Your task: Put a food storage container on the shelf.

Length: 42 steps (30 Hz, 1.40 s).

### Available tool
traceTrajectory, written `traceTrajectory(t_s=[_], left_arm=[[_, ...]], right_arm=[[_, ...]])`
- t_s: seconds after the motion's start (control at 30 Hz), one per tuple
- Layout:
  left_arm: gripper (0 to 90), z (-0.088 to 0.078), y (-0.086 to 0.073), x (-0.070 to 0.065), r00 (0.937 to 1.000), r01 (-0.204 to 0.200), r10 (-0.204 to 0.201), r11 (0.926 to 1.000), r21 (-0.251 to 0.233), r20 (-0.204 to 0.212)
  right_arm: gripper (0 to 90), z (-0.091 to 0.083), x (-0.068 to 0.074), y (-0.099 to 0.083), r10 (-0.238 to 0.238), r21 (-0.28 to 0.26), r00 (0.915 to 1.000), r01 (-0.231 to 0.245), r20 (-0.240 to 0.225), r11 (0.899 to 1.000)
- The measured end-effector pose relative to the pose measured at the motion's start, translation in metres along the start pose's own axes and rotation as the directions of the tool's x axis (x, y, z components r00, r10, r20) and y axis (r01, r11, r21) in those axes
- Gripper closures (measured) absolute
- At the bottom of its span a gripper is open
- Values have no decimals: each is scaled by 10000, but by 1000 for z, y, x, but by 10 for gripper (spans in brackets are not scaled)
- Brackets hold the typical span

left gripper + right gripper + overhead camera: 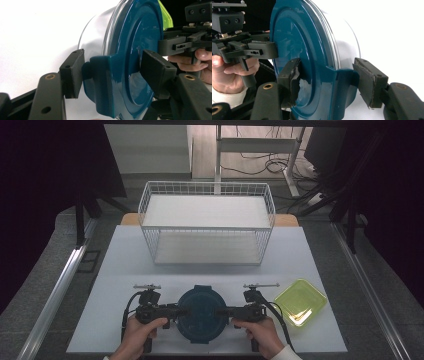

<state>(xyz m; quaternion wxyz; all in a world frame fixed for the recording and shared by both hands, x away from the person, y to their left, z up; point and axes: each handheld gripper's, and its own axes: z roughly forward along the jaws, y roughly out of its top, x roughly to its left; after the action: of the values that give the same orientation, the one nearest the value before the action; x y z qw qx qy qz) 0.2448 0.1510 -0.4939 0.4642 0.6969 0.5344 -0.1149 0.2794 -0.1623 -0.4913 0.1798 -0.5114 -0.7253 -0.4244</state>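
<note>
Two grippers were on the job, one at each side of a round container with a teal lid [202,314] that sat on the white worktop [125,270] at its near edge, between my hands. Just to its right lay a yellow-green square dish [300,302]; a white wire basket [207,222] stood farther back, well apart.

Left gripper [110,71]: jaws bracketed the lid's left clip tab [100,77], one pad below the tab against the clear wall side, the other over the lid's top face. Narrow gaps showed at both pads, so I recorded the jaws as parted around the tab, not yet clamped. Right gripper [327,80]: the same arrangement on the opposite clip tab [343,82]. One pad sat touching or nearly touching the lid face, its foam visibly torn; the other stood just beside the tab. Recorded as parted also.

Handling, my judgement: lid is rigid glossy plastic, likely slippery under worn foam. The clear body [96,32] looked stiff and empty, so probably light. The clip tabs are the sensible hold, being the only projecting features; a grip on the smooth rim would likely slide.

Orientation: container upright, lid facing up, its axis vertical. Being round it has no long axis in plan; the line through the two tabs ran left to right across the worktop, in line with my two grippers.
</note>
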Motion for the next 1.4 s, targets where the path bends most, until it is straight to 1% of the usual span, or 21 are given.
traceTrajectory(t_s=[0.07, 0.13, 0.23, 0.43, 0.6, 0.73, 0.8, 0.93, 1.13, 1.3, 1.4], left_arm=[[377, 0, 0, 0, 10000, -46, 46, 10000, -8, 12], [379, -1, 1, -1, 9999, -124, 125, 9999, -69, 32], [380, -1, 2, -3, 9998, -197, 198, 9998, -105, 52], [381, -2, 3, -5, 9996, -287, 288, 9994, -167, 55], [381, -3, 7, -9, 9989, -473, 474, 9986, -227, 44], [381, -5, 12, -12, 9979, -646, 647, 9974, -309, 12], [381, -6, 14, -12, 9978, -669, 669, 9972, -325, -2], [381, -7, 17, -14, 9972, -748, 748, 9965, -361, -8], [382, -10, 22, -16, 9961, -886, 887, 9950, -469, -9], [386, -10, 27, -15, 9960, -884, 887, 9950, -474, 53], [387, -11, 31, -17, 9953, -962, 967, 9940, -520, 69]], right_arm=[[392, 0, 1, 0, -52, -11, 10000, 53, 31, 10000], [392, -2, 2, 2, -240, -47, 9997, 240, 62, 9997], [392, -4, 3, 3, -378, -99, 9993, 379, 81, 9992], [392, -7, 5, 4, -537, -179, 9985, 539, 133, 9984], [391, -10, 7, 6, -612, -294, 9980, 616, 155, 9977], [392, -14, 11, 10, -789, -392, 9967, 795, 176, 9961], [392, -14, 11, 12, -865, -441, 9961, 872, 179, 9952], [392, -15, 12, 14, -893, -451, 9959, 900, 171, 9949], [392, -19, 17, 20, -1106, -596, 9936, 1118, 230, 9919], [392, -19, 17, 22, -1100, -620, 9937, 1112, 230, 9919], [393, -21, 19, 25, -1136, -681, 9932, 1152, 260, 9910]])
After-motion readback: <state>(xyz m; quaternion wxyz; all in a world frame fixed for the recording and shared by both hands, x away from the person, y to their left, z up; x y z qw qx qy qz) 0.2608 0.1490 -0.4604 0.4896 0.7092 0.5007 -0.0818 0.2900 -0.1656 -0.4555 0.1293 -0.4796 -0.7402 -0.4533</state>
